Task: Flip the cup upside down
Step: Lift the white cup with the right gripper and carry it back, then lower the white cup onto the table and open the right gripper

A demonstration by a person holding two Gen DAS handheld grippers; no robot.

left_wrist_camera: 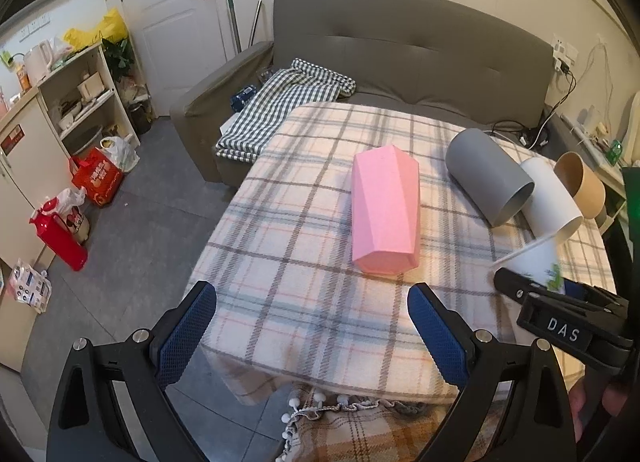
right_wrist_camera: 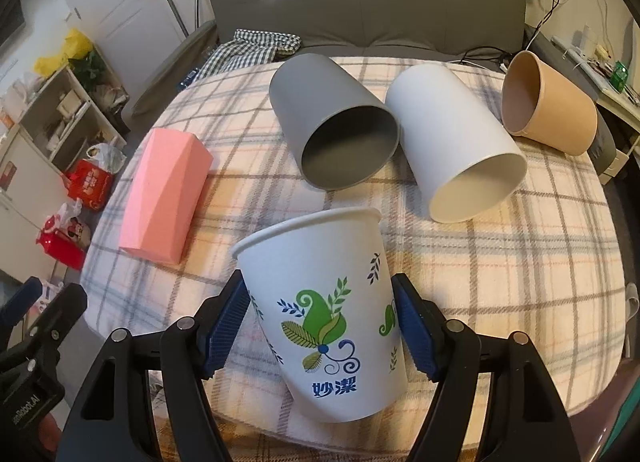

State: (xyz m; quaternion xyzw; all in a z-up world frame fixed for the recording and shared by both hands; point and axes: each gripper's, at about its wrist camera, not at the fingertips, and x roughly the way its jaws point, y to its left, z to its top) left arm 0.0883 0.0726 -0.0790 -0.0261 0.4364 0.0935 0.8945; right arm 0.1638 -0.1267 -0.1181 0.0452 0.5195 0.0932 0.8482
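My right gripper point(right_wrist_camera: 320, 326) is shut on a white paper cup point(right_wrist_camera: 324, 314) with a green leaf print, held tilted above the near part of the table, its mouth facing away. The same cup point(left_wrist_camera: 532, 264) and right gripper point(left_wrist_camera: 560, 298) show at the right of the left wrist view. My left gripper point(left_wrist_camera: 312, 326) is open and empty over the table's near left edge. A grey cup point(right_wrist_camera: 336, 121), a white cup point(right_wrist_camera: 456, 141) and a brown cup point(right_wrist_camera: 548, 105) lie on their sides behind. A pink faceted cup point(right_wrist_camera: 164, 189) lies at left.
The table wears a plaid cloth point(right_wrist_camera: 520, 262). A grey sofa point(left_wrist_camera: 400, 45) with a checked blanket point(left_wrist_camera: 280, 101) stands behind it. Shelves point(left_wrist_camera: 80, 101), red bags point(left_wrist_camera: 96, 177) and a red jug point(left_wrist_camera: 64, 238) are on the floor at left.
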